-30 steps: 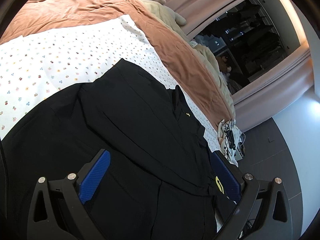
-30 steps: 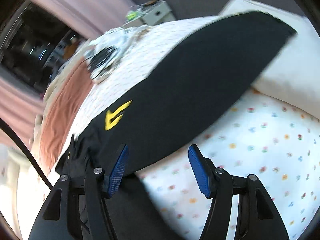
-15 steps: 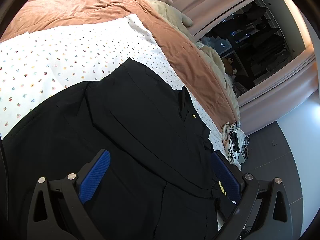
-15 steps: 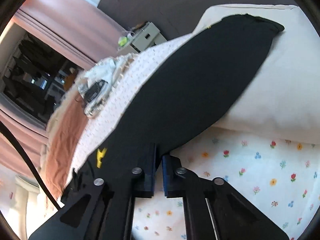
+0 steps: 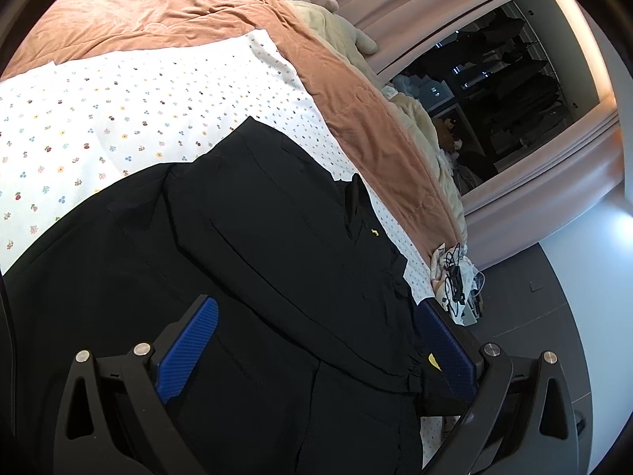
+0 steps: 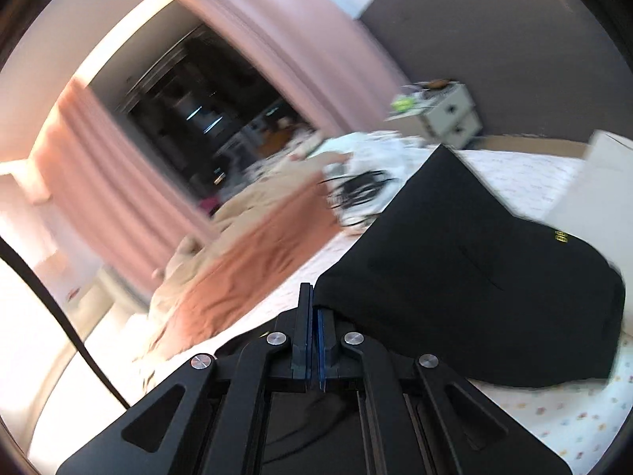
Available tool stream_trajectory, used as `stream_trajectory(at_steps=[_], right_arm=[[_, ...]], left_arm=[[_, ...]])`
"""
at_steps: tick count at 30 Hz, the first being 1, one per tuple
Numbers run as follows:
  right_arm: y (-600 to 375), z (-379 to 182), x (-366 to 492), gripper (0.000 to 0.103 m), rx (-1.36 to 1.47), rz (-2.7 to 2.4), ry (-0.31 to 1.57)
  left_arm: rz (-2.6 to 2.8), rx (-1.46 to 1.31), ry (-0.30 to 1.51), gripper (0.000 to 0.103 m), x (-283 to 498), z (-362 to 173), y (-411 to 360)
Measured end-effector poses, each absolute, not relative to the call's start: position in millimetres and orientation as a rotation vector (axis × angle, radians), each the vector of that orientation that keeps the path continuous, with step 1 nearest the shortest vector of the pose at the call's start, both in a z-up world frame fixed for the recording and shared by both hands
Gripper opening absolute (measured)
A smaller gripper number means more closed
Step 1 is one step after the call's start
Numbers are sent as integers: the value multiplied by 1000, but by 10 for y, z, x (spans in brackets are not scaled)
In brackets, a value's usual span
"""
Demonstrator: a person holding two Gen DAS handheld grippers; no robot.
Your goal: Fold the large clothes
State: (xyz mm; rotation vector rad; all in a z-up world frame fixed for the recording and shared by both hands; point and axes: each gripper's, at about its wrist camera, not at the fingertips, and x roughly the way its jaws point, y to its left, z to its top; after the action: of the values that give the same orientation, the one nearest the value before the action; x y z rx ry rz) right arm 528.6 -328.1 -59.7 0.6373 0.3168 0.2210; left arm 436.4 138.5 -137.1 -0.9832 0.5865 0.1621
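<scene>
Right gripper clamped shut on an edge of the black garment, fabric pinched between the blue pads and tented up off the bed. Left gripper wide open, hovered over the black garment, nothing between the pads. Spread flat across the floral sheet, a yellow logo near the right-hand finger, pink blanket beyond. Right view blurred, so exact grip point on the hem hard to tell.

Step in hand, judged: carrying the lifted section over onto the flat body for a fold. To do well:
- Kept the pinch firm; thin slippery-looking cloth, only an edge held, likely to slide out.
- Lifted high enough to clear the lower layer, avoided dragging it and bunching.
- Best carried in a straight line so the crease landed parallel to the garment's side.
- Best used the open left as an anchor, pressed down at the intended fold line, or grabbed the matching corner.
- Lowered before releasing, not dropped.

Risk: lone corner grip leaving the fold skewed; tangled cables at the bed edge worth avoiding.
</scene>
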Motion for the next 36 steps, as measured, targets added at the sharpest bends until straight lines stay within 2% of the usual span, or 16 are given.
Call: stream_trajectory(at_steps=[5, 10, 20, 22, 23, 24, 25, 26, 36], right_arm=[[-2634, -421, 5374, 0, 555, 352, 362], [-2007, -510, 5516, 0, 454, 434, 454], [-950, -1437, 6162, 0, 373, 484, 833], [-884, -1585, 6319, 8, 375, 457, 902], [-890, -1640, 6361, 27, 386, 462, 920], [-886, -1631, 6526, 62, 394, 466, 933], [-892, -1674, 6527, 80, 401, 473, 951], [-915, -1677, 6526, 88, 404, 479, 959], [-1788, -1049, 6371, 88, 420, 331, 781]], left_arm=[[157, -1009, 579, 103, 4346, -1383, 1447], [154, -1028, 573, 103, 4321, -1391, 1519], [159, -1050, 566, 103, 4301, -1403, 1634], [162, -1049, 564, 103, 4298, -1402, 1639], [163, -1049, 564, 103, 4300, -1403, 1641], [161, -1049, 565, 103, 4300, -1404, 1644], [159, -1049, 568, 103, 4305, -1406, 1640], [155, -1049, 571, 103, 4310, -1408, 1634], [156, -1026, 570, 103, 4298, -1369, 1598]])
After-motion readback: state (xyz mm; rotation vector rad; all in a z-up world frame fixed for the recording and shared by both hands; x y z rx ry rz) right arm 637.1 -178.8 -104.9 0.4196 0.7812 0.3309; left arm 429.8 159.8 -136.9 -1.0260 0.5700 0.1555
